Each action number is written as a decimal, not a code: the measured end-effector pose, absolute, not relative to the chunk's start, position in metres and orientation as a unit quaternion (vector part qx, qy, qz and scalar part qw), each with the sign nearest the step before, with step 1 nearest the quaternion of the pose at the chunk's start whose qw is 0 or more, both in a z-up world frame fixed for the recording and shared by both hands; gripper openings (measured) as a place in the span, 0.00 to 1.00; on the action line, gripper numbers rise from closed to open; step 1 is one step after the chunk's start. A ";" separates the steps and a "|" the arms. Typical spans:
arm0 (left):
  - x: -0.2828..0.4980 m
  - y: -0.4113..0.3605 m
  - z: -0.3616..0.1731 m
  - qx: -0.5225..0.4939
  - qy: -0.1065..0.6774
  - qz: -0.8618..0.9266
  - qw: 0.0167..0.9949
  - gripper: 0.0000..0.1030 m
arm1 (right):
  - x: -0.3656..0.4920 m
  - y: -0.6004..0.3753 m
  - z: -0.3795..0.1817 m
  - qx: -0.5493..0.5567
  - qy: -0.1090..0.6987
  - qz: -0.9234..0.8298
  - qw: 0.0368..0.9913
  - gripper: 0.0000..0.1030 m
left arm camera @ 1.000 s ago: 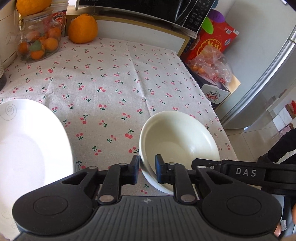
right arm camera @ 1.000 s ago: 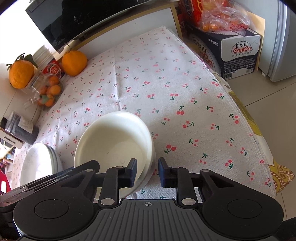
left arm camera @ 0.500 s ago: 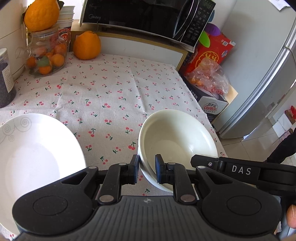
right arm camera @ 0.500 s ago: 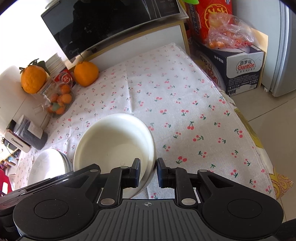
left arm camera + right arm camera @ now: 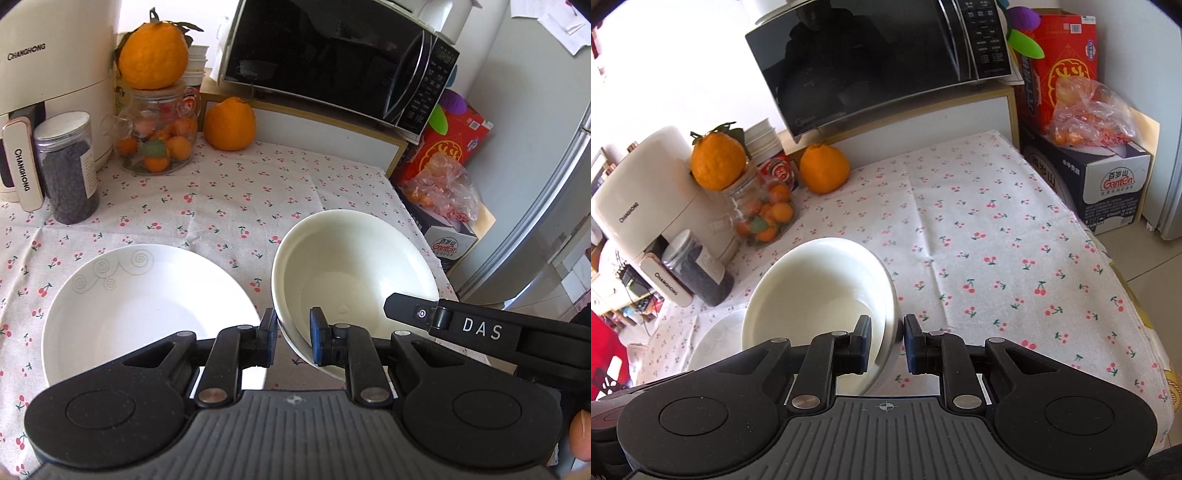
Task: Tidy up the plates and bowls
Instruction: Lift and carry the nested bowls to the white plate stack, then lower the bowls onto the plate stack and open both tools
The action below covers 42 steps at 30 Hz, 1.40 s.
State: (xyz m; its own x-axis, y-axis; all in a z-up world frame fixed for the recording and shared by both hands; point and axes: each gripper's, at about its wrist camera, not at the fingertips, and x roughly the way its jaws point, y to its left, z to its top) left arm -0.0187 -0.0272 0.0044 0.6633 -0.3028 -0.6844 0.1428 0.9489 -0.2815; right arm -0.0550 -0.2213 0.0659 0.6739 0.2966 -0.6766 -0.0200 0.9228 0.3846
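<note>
A cream bowl (image 5: 354,266) is held tilted above the cherry-print tablecloth by both grippers. My left gripper (image 5: 293,341) is shut on its left rim. My right gripper (image 5: 885,345) is shut on its right rim; the bowl (image 5: 816,291) fills the middle of the right wrist view. The right gripper's body marked DAS (image 5: 480,332) shows at the bowl's right side. A white plate with swirl marks (image 5: 144,306) lies on the cloth left of the bowl, partly showing below it in the right wrist view (image 5: 716,339).
At the back stand a microwave (image 5: 332,62), a loose orange (image 5: 229,123), a glass jar of small oranges (image 5: 159,136) with an orange on top, a dark-filled jar (image 5: 68,168) and a white appliance (image 5: 55,81). Boxes and a bag (image 5: 439,184) sit past the table's right edge.
Both grippers have lifted the bowl and pulled back, so the back of the table, the appliance and the whole plate have come into view.
</note>
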 end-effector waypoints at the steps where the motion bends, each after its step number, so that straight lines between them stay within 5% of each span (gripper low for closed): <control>1: -0.021 -0.022 0.006 -0.106 0.391 -0.119 0.907 0.16 | -0.055 -0.215 0.067 0.173 0.394 0.095 0.898 0.18; 42: -0.031 0.067 -0.015 -0.149 0.417 0.002 0.896 0.17 | -0.040 -0.098 0.043 0.126 0.458 0.170 0.863 0.21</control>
State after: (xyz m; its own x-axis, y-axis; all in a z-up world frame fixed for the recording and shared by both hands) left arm -0.0312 0.0671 -0.0153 0.6516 -0.1213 -0.7488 -0.1282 0.9553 -0.2663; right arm -0.0405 -0.0981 0.0426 0.5227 0.4090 -0.7480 -0.1774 0.9104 0.3738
